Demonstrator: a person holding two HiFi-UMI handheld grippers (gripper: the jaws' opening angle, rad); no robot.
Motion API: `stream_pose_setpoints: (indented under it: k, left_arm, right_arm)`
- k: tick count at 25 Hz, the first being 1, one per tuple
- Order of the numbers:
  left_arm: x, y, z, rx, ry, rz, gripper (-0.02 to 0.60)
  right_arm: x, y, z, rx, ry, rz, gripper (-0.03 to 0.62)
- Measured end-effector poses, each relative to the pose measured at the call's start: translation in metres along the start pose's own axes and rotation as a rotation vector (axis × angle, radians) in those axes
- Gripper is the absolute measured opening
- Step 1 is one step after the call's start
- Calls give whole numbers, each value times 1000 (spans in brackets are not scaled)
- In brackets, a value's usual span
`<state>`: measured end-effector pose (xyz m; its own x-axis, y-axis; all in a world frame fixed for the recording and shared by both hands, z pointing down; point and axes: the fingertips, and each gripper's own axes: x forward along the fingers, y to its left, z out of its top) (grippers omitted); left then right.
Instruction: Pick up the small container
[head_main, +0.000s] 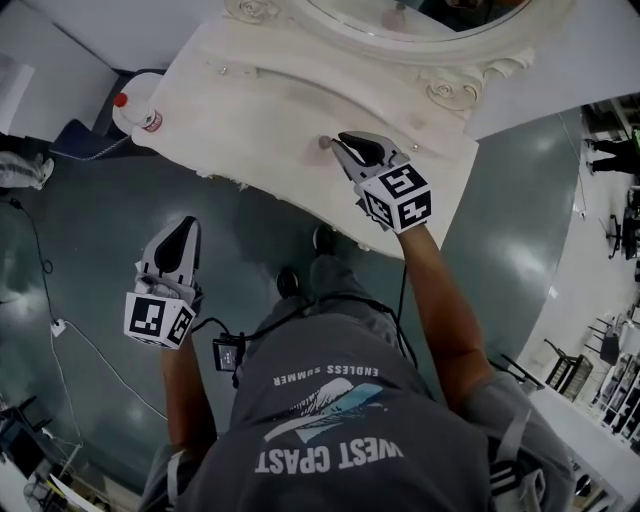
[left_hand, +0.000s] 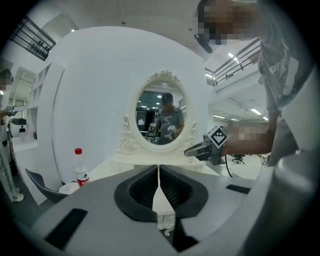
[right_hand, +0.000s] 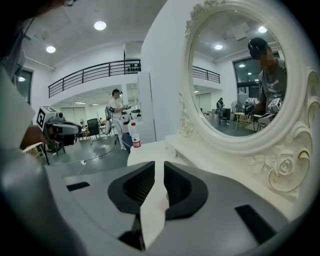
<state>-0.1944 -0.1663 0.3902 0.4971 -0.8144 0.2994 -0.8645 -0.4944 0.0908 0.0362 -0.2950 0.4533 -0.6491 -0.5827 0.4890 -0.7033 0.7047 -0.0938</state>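
The small container (head_main: 323, 142) is a tiny round grey thing on the white dressing table (head_main: 250, 100), near its front edge. My right gripper (head_main: 340, 141) hovers over the table with its tips just right of the container, almost at it. Its jaws (right_hand: 159, 172) stand a narrow gap apart, and I see the table top through the gap, with nothing pressed between the pads. My left gripper (head_main: 184, 226) hangs over the floor in front of the table, well left of the container. Its jaws (left_hand: 159, 172) meet along a thin line and hold nothing.
An oval mirror (head_main: 400, 25) in a carved frame stands at the table's back. A plastic bottle (head_main: 135, 112) with a red cap stands at the table's left end. A cable (head_main: 60, 325) lies on the dark floor. A person (right_hand: 117, 120) stands far off in the hall.
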Motion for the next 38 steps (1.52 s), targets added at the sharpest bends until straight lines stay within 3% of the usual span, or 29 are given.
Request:
stream_pose_setpoints:
  k: [17, 32, 34, 38]
  left_arm:
    - [10, 16, -40, -71, 75, 53, 26]
    - [8, 26, -60, -106, 101, 96, 26]
    - [6, 27, -59, -105, 100, 99, 26]
    - [2, 27, -58, -99, 92, 105, 26]
  right_arm:
    - [86, -22, -73, 8, 155, 38, 210]
    - [131, -26, -125, -50, 263, 32, 208]
    - [132, -23, -128, -72, 265, 31, 167]
    - [132, -19, -133, -80, 273, 20, 153]
